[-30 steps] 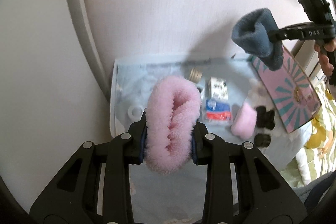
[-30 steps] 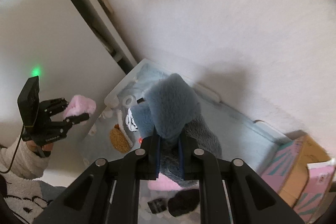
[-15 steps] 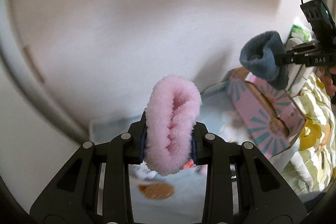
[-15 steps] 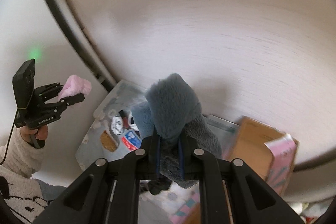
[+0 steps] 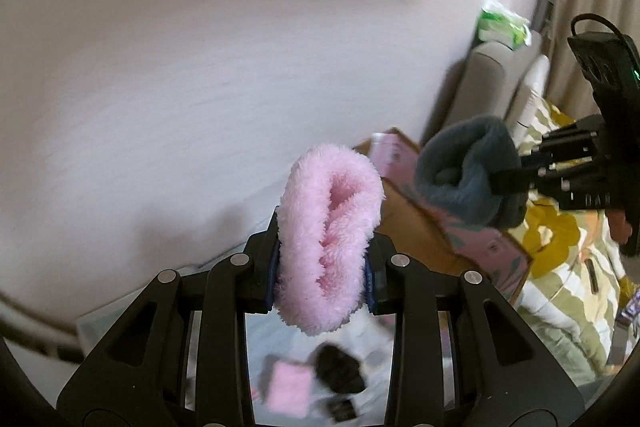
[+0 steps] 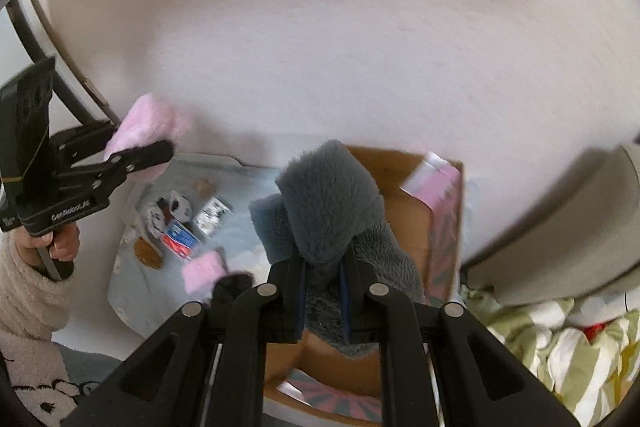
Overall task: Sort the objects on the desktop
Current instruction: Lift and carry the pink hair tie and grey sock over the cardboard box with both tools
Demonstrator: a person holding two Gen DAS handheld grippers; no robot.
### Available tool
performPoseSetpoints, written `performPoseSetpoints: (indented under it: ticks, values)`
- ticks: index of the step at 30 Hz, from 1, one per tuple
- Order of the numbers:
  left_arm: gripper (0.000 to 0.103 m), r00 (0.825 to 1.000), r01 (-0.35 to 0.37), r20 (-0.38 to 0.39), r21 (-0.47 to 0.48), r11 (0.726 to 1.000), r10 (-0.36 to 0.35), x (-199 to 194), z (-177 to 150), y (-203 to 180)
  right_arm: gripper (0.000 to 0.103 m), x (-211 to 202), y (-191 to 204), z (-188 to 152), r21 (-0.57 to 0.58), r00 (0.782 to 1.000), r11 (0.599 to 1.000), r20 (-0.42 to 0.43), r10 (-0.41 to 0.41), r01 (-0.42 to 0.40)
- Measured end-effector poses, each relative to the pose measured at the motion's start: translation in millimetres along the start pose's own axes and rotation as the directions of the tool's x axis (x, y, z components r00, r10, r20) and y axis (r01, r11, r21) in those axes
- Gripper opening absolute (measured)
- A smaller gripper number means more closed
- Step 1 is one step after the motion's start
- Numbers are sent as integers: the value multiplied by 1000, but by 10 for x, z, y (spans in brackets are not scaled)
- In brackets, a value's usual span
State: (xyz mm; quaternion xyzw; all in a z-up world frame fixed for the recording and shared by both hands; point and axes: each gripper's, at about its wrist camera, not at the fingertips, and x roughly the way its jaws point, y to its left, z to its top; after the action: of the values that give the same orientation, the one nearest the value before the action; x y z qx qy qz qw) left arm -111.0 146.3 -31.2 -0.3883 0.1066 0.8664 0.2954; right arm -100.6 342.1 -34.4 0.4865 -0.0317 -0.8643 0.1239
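Left gripper (image 5: 322,269) is clamped on the pink fluffy sock (image 5: 328,239), held just beside the cardboard box (image 6: 412,211). Right gripper (image 6: 322,297) pinches the grey fluffy sock (image 6: 332,203) directly above that box. Recommendation: lower well inside the box walls before releasing, right first.

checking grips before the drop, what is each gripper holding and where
Left gripper: pink fluffy sock, pinched across its middle. Right gripper: grey-blue fluffy sock, clamped mid-length.
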Motion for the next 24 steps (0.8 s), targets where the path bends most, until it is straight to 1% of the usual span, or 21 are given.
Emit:
performPoseSetpoints:
  ticks: [4, 8, 12, 17, 20, 24]
  values:
    - [28, 998, 37, -48, 18, 999, -36, 387, 128, -282, 13, 18, -219, -134, 25, 1000, 1000, -22, -15, 16]
    - [28, 994, 45, -100, 36, 998, -41, 745, 172, -504, 13, 106, -371, -303, 53, 998, 998, -61, -14, 17]
    - [28, 989, 50, -141, 43, 998, -43, 1048, 171, -681, 13, 181, -413, -457, 53, 996, 999, -86, 11, -6]
    - [28, 982, 56, -181, 41, 998, -48, 1416, 200, -895, 13, 333, -420, -564, 61, 992, 997, -115, 56, -49]
    - [28, 979, 52, -199, 52, 997, -41, 1574, 210, -965, 13, 394, -439, -591, 59, 990, 997, -127, 65, -58]
    - [28, 976, 54, -215, 42, 998, -44, 1713, 235, -1008, 13, 438, -490, -605, 63, 988, 995, -134, 80, -73]
